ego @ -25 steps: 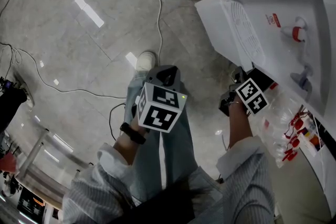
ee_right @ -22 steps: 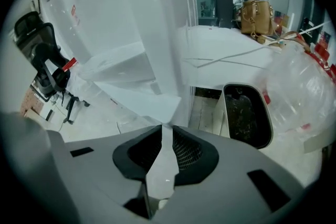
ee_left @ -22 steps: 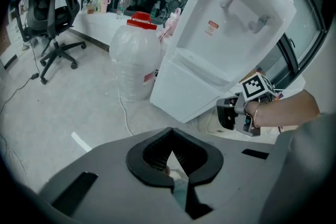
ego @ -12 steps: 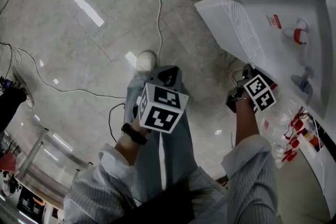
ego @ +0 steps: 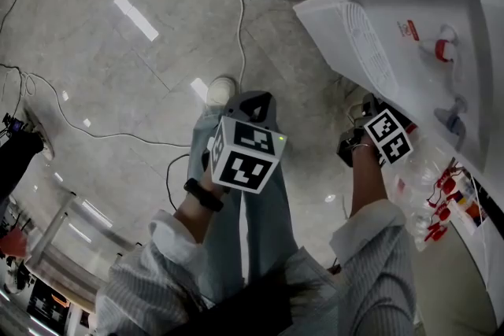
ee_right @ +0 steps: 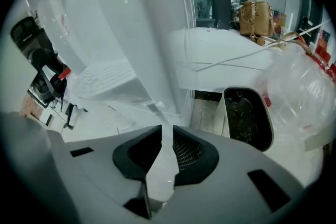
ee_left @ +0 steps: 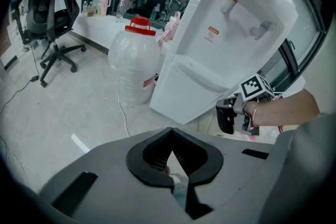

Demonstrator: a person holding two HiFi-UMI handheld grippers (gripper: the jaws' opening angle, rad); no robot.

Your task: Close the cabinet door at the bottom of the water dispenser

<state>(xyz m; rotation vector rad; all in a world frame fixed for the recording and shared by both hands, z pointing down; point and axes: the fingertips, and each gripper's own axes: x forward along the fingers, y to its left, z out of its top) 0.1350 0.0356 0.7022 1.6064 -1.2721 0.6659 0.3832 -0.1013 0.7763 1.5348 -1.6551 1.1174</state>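
Note:
The white water dispenser point(ego: 409, 43) stands at the right, with its red and blue taps on top. Its lower cabinet door point(ee_right: 157, 50) is a thin white panel that runs down into my right gripper point(ee_right: 167, 131). The jaws stand narrow with the door's edge between the pads. In the head view that right gripper point(ego: 370, 134) sits low beside the dispenser's base. From the left gripper view the lower front panel point(ee_left: 191, 94) shows, with the right gripper point(ee_left: 231, 115) at its right corner. My left gripper point(ego: 250, 110) hangs over the person's legs, away from the dispenser, shut and empty point(ee_left: 171, 136).
A big water bottle point(ee_left: 135, 60) with a red cap stands left of the dispenser. A white cable point(ego: 239, 27) lies on the tiled floor. A clear bag of red-printed items point(ego: 441, 201) and a dark bin point(ee_right: 247, 115) sit by the dispenser. An office chair point(ee_left: 50, 8) stands further off.
My right gripper has edged slightly to the right, closer to the dispenser's base. The left gripper has hardly shifted.

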